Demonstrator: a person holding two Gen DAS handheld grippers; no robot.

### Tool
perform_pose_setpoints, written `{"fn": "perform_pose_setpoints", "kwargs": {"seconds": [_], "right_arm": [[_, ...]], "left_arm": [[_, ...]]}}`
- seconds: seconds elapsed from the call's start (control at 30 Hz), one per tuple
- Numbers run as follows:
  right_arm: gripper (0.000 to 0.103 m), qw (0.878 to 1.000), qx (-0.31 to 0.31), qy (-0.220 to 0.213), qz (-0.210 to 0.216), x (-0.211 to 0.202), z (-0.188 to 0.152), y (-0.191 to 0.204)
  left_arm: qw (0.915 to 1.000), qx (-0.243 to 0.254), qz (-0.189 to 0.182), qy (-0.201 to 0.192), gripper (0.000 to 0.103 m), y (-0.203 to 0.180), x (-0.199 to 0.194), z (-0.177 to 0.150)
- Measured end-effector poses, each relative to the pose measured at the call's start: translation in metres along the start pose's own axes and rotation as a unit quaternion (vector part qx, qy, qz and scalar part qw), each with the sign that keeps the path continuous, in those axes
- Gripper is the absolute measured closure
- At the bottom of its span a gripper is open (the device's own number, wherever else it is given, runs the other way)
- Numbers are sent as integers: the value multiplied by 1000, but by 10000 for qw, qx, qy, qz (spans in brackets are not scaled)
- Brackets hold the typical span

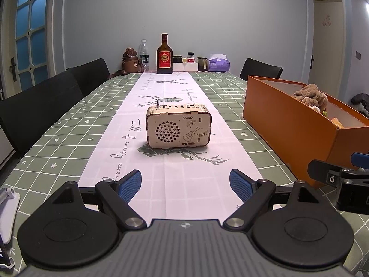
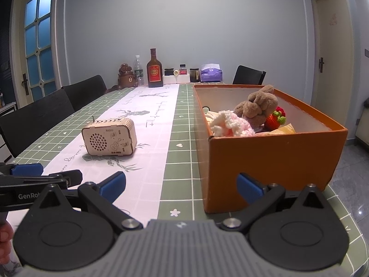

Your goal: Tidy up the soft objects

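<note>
Orange box (image 2: 272, 159), table's right edge: plush bear (image 2: 257, 108), knitted pieces inside. Left gripper (image 1: 185, 181), right gripper (image 2: 181, 184): wide, empty. Sorting seemingly complete; only wooden radio (image 1: 178, 127) remains mid-table.

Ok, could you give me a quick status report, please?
Left gripper open, empty. Right gripper open, empty. Soft toys in orange box. Wooden radio mid-table, nothing blocking.
</note>
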State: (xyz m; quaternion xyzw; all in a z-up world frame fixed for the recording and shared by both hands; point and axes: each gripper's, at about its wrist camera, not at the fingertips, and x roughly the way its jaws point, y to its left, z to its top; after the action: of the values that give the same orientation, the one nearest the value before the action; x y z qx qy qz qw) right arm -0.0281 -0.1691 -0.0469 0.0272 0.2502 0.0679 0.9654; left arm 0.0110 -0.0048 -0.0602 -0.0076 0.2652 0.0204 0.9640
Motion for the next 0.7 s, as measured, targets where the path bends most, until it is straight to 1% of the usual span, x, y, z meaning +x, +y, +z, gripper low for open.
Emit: {"fn": "perform_pose_setpoints", "kwargs": {"seconds": [0.7], "right_arm": [[3,10000,5,7,10,0,-1,1]], "left_arm": [[10000,-26,4,-15,2,3,-2,0]]}}
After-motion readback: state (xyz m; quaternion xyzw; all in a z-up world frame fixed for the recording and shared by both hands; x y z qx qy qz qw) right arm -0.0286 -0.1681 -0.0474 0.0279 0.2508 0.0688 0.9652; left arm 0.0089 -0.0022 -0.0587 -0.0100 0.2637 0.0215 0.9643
